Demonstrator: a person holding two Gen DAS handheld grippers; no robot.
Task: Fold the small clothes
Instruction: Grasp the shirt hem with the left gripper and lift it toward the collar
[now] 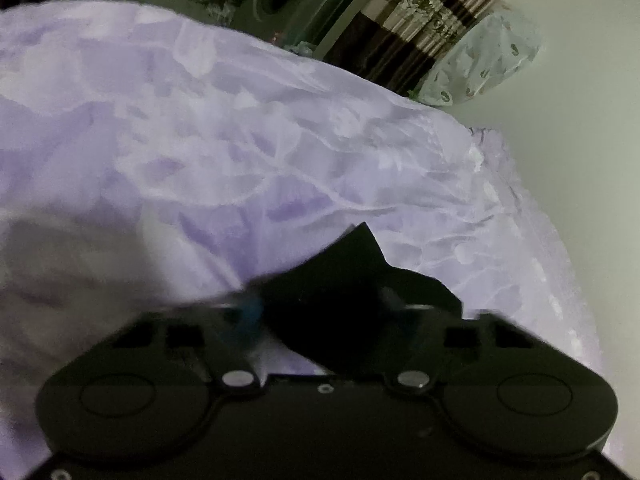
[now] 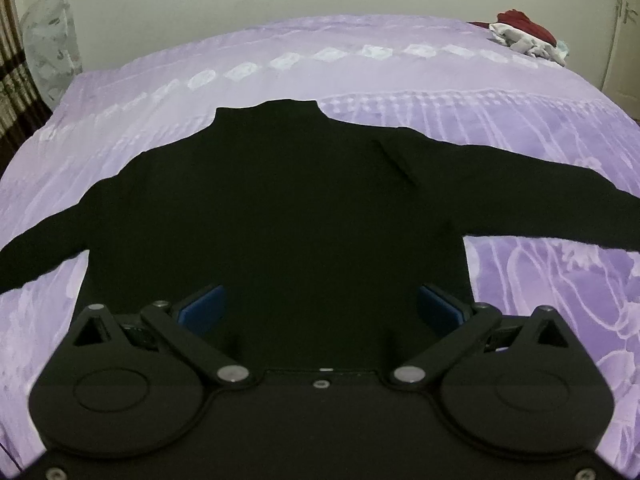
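Left gripper (image 1: pixel 320 304) pinched on black sweater (image 2: pixel 304 208) cuff; right gripper (image 2: pixel 320 304) wide, empty, above hem

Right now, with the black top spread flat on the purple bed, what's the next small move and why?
Probably carry the left gripper, its jaws pinched on a bit of black fabric, inward over the black top for a first fold. The right gripper hangs open above the hem, holding nothing.
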